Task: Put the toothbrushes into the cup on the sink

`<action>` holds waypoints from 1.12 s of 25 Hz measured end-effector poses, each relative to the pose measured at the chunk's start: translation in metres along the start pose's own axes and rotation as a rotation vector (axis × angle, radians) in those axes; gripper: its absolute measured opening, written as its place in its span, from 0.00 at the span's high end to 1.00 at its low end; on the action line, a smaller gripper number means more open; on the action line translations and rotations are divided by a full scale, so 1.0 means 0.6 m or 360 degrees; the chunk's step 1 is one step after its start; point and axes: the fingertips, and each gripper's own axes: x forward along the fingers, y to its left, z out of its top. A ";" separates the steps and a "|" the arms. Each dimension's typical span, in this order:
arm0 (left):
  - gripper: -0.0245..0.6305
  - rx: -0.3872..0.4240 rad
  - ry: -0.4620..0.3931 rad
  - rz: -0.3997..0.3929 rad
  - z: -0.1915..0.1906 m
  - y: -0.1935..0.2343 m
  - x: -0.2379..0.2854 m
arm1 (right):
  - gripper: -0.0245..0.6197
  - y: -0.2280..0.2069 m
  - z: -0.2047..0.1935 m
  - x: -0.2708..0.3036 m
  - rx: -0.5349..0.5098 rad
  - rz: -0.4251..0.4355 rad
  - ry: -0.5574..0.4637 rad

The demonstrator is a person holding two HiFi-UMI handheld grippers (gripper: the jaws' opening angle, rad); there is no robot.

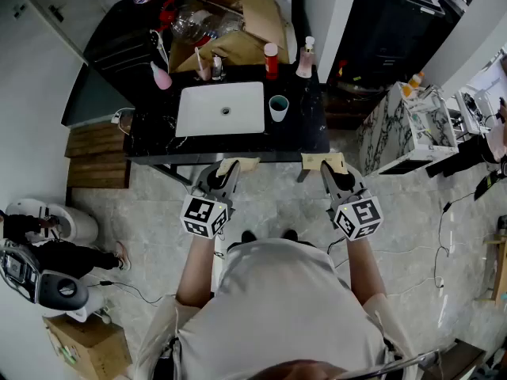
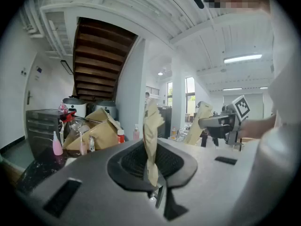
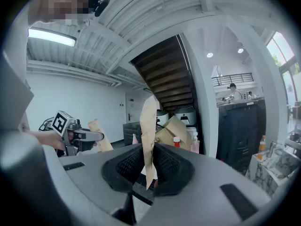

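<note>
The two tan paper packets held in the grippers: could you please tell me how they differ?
The left packet, in the left gripper, is crumpled at its top; the right packet, in the right gripper, is flat and straight-edged. In the head view the left packet is in front of the sink, the right packet farther right than the cup. Both are tan paper, clamped between shut jaws.

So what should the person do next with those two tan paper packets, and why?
Probably reach the right gripper forward towards the pale round cup beside the white basin. It and the left gripper each clamp a flat tan paper packet, likely a wrapped toothbrush, and both hang short of the black counter; the right one looks nearer the cup.
</note>
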 end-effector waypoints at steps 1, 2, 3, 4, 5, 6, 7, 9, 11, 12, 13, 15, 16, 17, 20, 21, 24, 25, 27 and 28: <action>0.91 0.0000 0.0001 -0.0002 0.000 -0.002 0.000 | 0.86 0.001 0.000 0.000 0.0000 0.0002 0.0001; 0.91 0.0001 0.0002 -0.0003 0.000 -0.003 0.000 | 0.86 0.002 0.001 0.000 0.0000 0.0004 0.0001; 0.91 0.0001 0.0003 -0.0005 -0.001 -0.003 0.000 | 0.86 0.002 0.001 0.000 -0.0001 0.0006 0.0002; 0.91 0.0001 0.0004 -0.0005 -0.001 -0.003 0.000 | 0.86 0.002 0.001 0.001 -0.0001 0.0007 0.0002; 0.91 0.0002 0.0005 -0.0005 -0.002 -0.003 0.001 | 0.86 0.002 0.000 0.002 -0.0001 0.0008 0.0003; 0.91 0.0002 0.0005 -0.0004 -0.002 -0.003 0.002 | 0.86 0.002 0.000 0.003 -0.0002 0.0009 0.0003; 0.91 0.0003 0.0006 -0.0003 -0.002 -0.004 0.003 | 0.86 0.001 0.000 0.003 -0.0003 0.0011 0.0003; 0.91 0.0004 0.0006 -0.0001 -0.002 -0.008 0.004 | 0.86 0.001 -0.001 0.001 -0.0005 0.0018 0.0002; 0.91 0.0006 0.0007 0.0001 -0.003 -0.012 0.004 | 0.86 0.000 -0.001 0.001 -0.0005 0.0024 0.0000; 0.91 0.0007 0.0008 0.0003 -0.004 -0.013 0.005 | 0.86 -0.001 -0.002 0.001 -0.0002 0.0025 -0.0001; 0.91 0.0008 0.0010 0.0005 -0.004 -0.014 0.006 | 0.86 -0.003 -0.002 0.001 0.0004 0.0026 -0.0001; 0.91 0.0010 0.0013 0.0013 -0.003 -0.018 0.008 | 0.86 -0.010 -0.002 -0.001 0.0017 0.0029 -0.0006; 0.91 0.0012 0.0015 0.0018 -0.002 -0.021 0.010 | 0.86 -0.013 -0.002 -0.002 0.0023 0.0033 -0.0009; 0.91 0.0013 0.0017 0.0023 -0.001 -0.023 0.011 | 0.86 -0.016 -0.002 -0.003 0.0026 0.0038 -0.0012; 0.91 0.0015 0.0023 0.0040 -0.003 -0.027 0.015 | 0.86 -0.023 -0.005 -0.004 0.0033 0.0048 -0.0019; 0.91 0.0013 0.0024 0.0045 -0.004 -0.029 0.016 | 0.86 -0.026 -0.006 -0.004 0.0037 0.0051 -0.0021; 0.91 0.0008 0.0028 0.0061 -0.007 -0.036 0.022 | 0.86 -0.037 -0.010 -0.005 0.0053 0.0064 -0.0023; 0.91 0.0008 0.0031 0.0069 -0.008 -0.039 0.025 | 0.86 -0.042 -0.011 -0.006 0.0057 0.0070 -0.0022; 0.91 0.0007 0.0039 0.0087 -0.010 -0.045 0.032 | 0.86 -0.053 -0.013 -0.007 0.0064 0.0084 -0.0021; 0.91 0.0004 0.0042 0.0097 -0.012 -0.047 0.036 | 0.86 -0.058 -0.014 -0.007 0.0067 0.0091 -0.0020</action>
